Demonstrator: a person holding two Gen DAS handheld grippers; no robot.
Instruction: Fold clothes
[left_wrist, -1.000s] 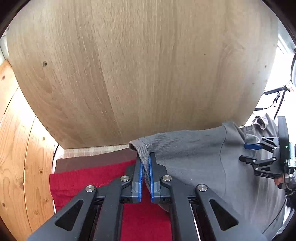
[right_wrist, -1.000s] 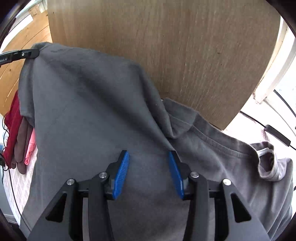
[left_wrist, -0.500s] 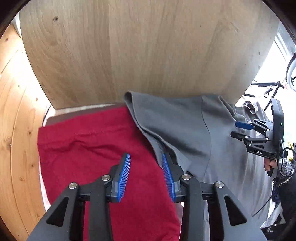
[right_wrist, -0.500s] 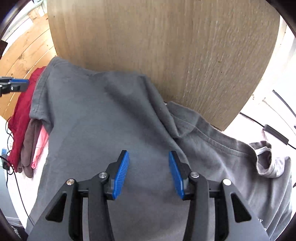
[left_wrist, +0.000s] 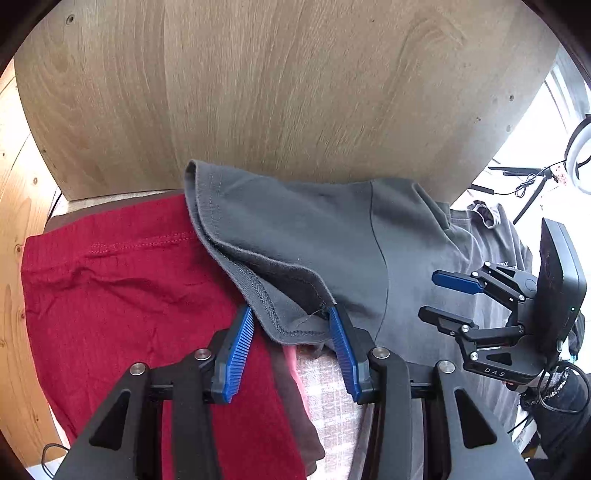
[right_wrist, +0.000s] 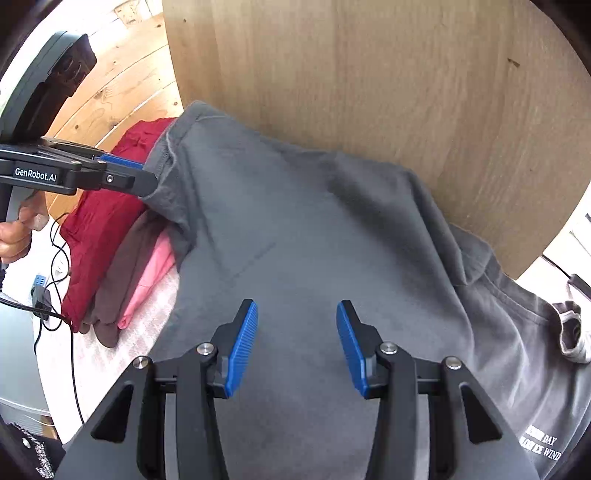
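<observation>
Tongs on the left are hanging released now after dropping the grey shirt's sleeve hem over the red top, right tongs gaping above the shirt body, so that fold's looking done.

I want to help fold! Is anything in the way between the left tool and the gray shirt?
No, nothing is. The left tool is open, and the gray shirt hem already hangs between its fingers. The red cloth lies under and beside it, not between them.
</observation>
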